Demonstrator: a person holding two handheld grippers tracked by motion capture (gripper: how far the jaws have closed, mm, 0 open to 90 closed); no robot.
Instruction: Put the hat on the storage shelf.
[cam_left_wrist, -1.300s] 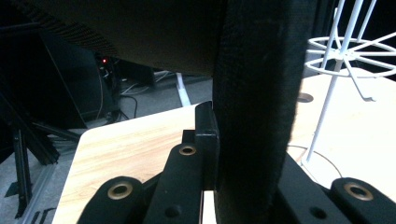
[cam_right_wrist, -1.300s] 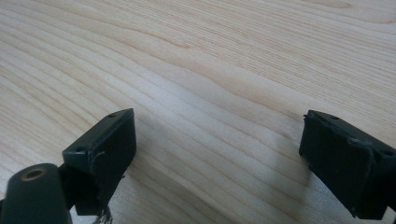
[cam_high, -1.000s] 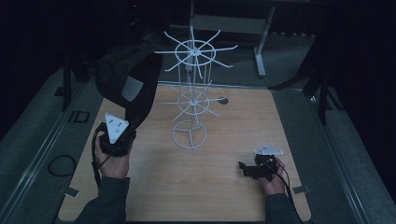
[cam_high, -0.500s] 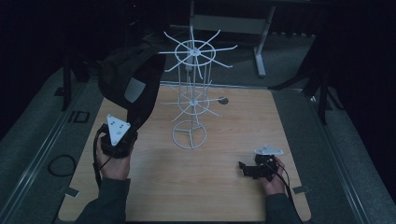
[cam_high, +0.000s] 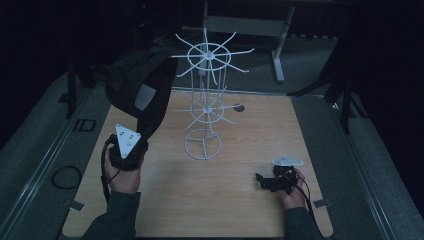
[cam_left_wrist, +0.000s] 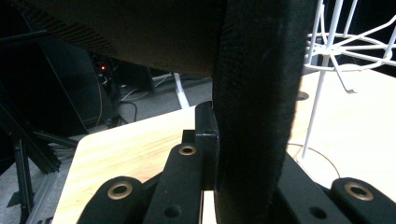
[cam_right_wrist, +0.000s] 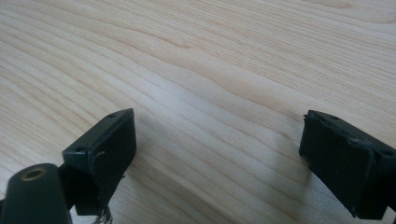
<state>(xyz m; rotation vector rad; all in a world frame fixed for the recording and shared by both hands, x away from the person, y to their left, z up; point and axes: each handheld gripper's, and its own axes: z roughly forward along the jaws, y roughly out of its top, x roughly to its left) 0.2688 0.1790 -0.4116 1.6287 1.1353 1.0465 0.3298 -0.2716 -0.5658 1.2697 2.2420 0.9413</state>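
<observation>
The left gripper (cam_high: 131, 150) is clamped on the broad strap (cam_left_wrist: 254, 107) of a limp, probably light black bag (cam_high: 137, 87) hanging beside the white wire rack (cam_high: 205, 100), a sound hold, while the right gripper (cam_high: 270, 179) rests wide open, empty, on the table (cam_high: 240, 210).

We note a dim room with dark surroundings. A light wooden table (cam_high: 240, 200) sits on grey floor (cam_high: 40, 150); a metal stand (cam_high: 280, 50) stands behind.

black bag (cam_high: 137, 87) with grey patch, white wire rack (cam_high: 206, 100), pale wood-grain table (cam_high: 240, 200), black grippers
</observation>
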